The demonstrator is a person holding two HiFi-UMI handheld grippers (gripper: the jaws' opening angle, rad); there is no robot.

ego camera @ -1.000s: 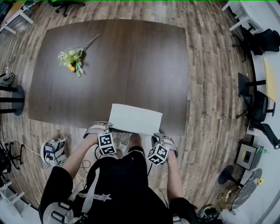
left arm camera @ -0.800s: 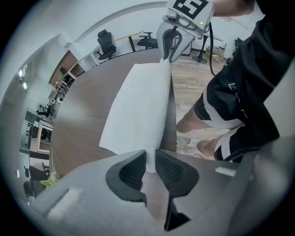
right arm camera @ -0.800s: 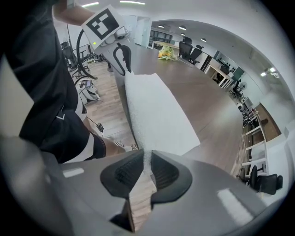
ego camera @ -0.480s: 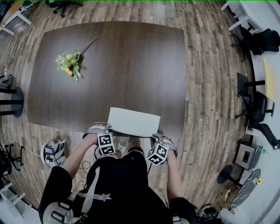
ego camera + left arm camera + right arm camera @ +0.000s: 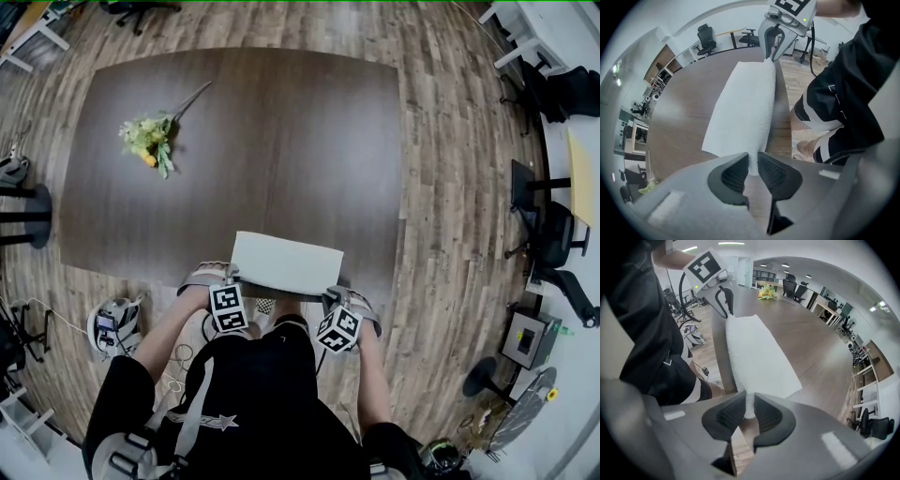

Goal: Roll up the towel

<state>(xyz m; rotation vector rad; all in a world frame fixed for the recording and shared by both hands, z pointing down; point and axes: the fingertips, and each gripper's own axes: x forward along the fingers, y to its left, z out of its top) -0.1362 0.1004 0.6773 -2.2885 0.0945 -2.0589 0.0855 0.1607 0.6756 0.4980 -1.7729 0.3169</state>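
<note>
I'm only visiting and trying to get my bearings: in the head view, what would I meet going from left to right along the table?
flowers → left gripper → towel → right gripper

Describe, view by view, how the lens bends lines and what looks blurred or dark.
Head view: table edges bow outward, evenly lit. Left gripper view: black corners, left gripper soft, towel sharp. Right gripper view: same, right gripper soft, ceiling lights bright.
</note>
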